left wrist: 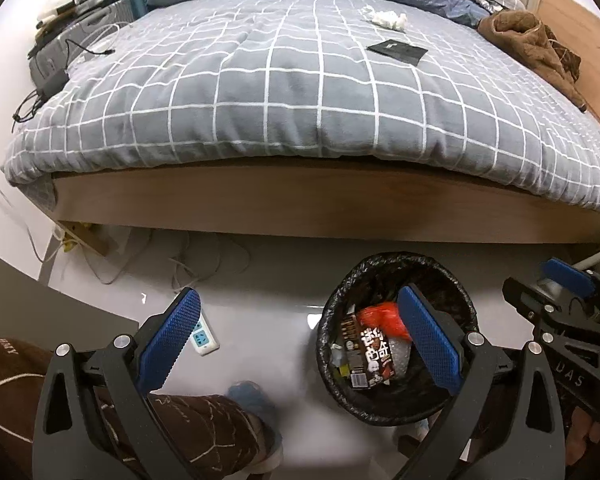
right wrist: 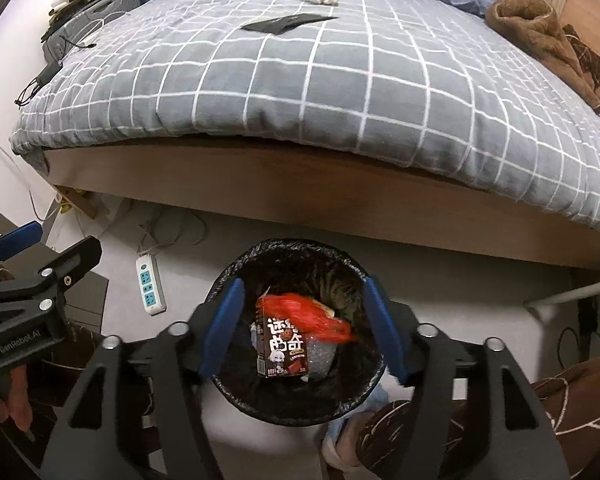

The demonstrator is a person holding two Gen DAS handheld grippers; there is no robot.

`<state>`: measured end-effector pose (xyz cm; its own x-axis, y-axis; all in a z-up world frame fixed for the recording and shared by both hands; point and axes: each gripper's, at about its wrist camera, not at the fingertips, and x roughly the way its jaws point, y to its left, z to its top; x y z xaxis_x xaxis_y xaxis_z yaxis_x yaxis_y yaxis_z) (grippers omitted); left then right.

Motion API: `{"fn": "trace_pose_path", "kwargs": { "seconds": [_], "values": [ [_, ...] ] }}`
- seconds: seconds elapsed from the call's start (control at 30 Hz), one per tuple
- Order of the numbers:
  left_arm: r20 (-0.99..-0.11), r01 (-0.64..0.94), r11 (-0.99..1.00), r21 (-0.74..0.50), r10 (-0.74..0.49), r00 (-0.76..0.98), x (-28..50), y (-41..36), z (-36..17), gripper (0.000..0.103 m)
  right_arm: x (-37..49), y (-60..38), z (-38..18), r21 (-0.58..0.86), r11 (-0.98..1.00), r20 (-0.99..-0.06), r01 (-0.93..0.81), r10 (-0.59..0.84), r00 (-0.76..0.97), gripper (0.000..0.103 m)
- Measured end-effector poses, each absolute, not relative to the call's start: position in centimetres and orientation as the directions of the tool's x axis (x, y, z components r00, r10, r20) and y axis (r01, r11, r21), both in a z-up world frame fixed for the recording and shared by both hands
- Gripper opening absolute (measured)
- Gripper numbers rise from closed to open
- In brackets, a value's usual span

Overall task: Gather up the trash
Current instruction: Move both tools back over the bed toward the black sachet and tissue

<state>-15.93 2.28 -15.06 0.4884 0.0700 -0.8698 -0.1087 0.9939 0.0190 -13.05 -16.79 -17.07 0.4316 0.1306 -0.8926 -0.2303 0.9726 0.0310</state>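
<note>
Trash fills the round bin lined with a crinkled black plastic bag (right wrist: 296, 332), which stands on the pale floor (left wrist: 260, 276) just in front of the wooden bed frame (right wrist: 340, 196): a dark brown snack carton with white characters (right wrist: 286, 350) lies on top, a crumpled orange-red plastic bag (right wrist: 312, 312) beside it, and clear wrapping under both; what lies deeper cannot be made out. The right gripper (right wrist: 306, 328) hangs above the bin's mouth, its blue-padded fingers (right wrist: 222, 328) spread wide to either side of the carton, blurred, pressing on nothing. The left gripper (left wrist: 300, 344) also stands wide open and empty, one finger over the floor, the other before the bin. Still on the grey checked quilt (left wrist: 260, 88) lie a crumpled white tissue (left wrist: 386, 18) and a flat black packet (left wrist: 398, 50), well apart from the bin. A white power strip (right wrist: 150, 286) lies on the floor, partly hidden by a finger in the left view.
</note>
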Motion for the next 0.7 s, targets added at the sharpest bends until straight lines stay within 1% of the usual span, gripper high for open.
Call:
{"fn": "trace_pose_path", "kwargs": {
  "seconds": [0.17,0.2,0.23,0.4,0.7],
  "values": [
    [-0.851,-0.089,0.995,0.035,0.076,0.519,-15.5,1.7,-14.0,0.097,-12.8,-18.3,-15.4,0.008,0.981,-0.862,-0.196,0.106,0.496,0.089],
    [-0.846,-0.086,0.996,0.038,0.078,0.528,-15.3,1.6,-13.7,0.097,-12.7,-18.6,-14.9,-0.003,0.983,-0.851,-0.185,0.095,0.517,0.091],
    [-0.839,-0.080,0.996,0.041,0.078,0.538,-14.9,1.4,-13.3,0.097,-12.6,-19.0,-14.5,-0.010,0.984,-0.842,-0.176,0.087,0.533,0.095],
    [-0.821,-0.060,0.998,0.026,0.056,0.567,-13.0,0.9,-11.9,0.097,-11.2,-20.8,-12.5,-0.017,0.991,-0.797,-0.130,0.065,0.601,0.095],
    [-0.787,0.007,1.000,0.029,0.019,0.617,-6.5,-1.1,-9.7,0.097,-7.2,-23.2,-10.3,-0.018,0.996,-0.738,-0.083,0.043,0.673,0.095]
  ]
}}
